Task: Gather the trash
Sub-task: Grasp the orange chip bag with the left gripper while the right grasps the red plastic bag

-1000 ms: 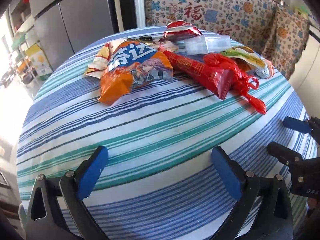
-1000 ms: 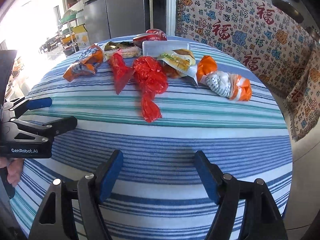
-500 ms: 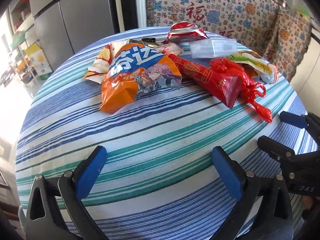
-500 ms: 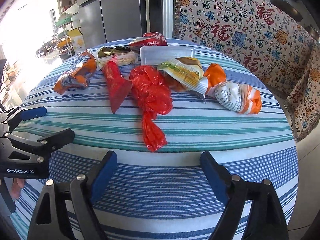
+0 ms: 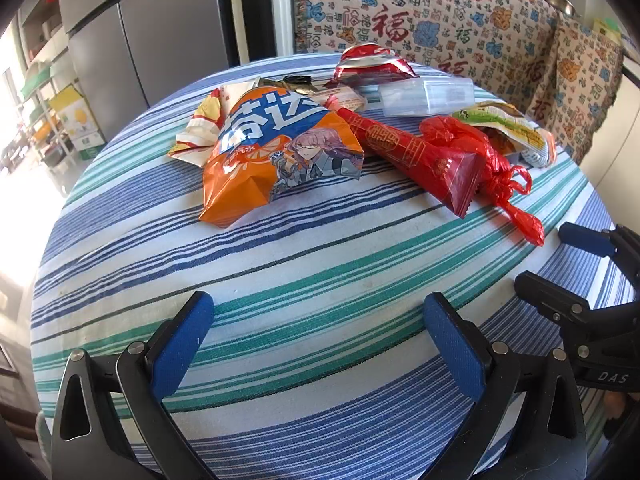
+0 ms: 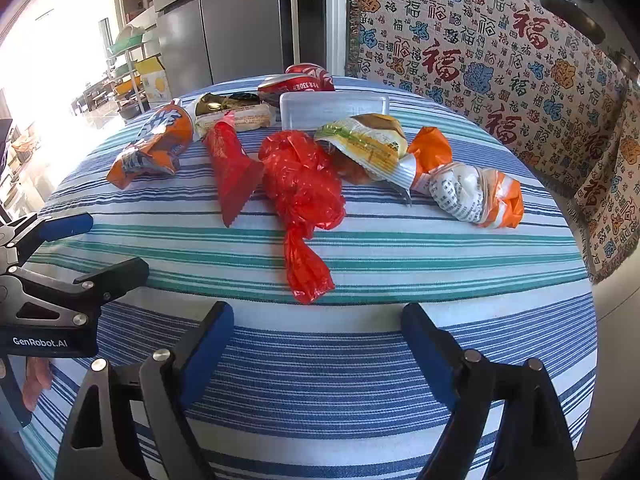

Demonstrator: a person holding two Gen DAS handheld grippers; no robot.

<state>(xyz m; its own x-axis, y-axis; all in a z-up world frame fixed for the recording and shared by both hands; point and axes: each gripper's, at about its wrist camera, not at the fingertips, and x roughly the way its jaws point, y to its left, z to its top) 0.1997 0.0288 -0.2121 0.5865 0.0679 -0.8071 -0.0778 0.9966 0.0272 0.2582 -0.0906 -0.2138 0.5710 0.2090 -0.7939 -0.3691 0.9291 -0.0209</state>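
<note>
Trash lies across the far half of a striped round table (image 5: 304, 264). There is an orange chip bag (image 5: 276, 152), a red wrapper (image 5: 420, 156), a knotted red plastic bag (image 6: 300, 184), a green-yellow wrapper (image 6: 368, 144), a crumpled orange-white bag (image 6: 476, 192), a clear plastic box (image 6: 332, 108) and a crushed red can (image 6: 296, 82). My left gripper (image 5: 318, 308) is open over bare cloth, short of the chip bag. My right gripper (image 6: 318, 314) is open and holds nothing, just short of the red bag's tail. Each gripper also shows in the other's view: right gripper (image 5: 544, 256), left gripper (image 6: 116, 244).
A patterned cloth (image 6: 480, 60) hangs over furniture behind and right of the table. A grey fridge (image 5: 160, 40) and shelves (image 6: 132, 64) stand at the back left. The table edge curves down close on both sides. A hand (image 6: 36, 380) shows under the left gripper.
My right gripper has come forward toward the red plastic bag and its jaws have widened a little. The left gripper has barely shifted. No trash has moved.
</note>
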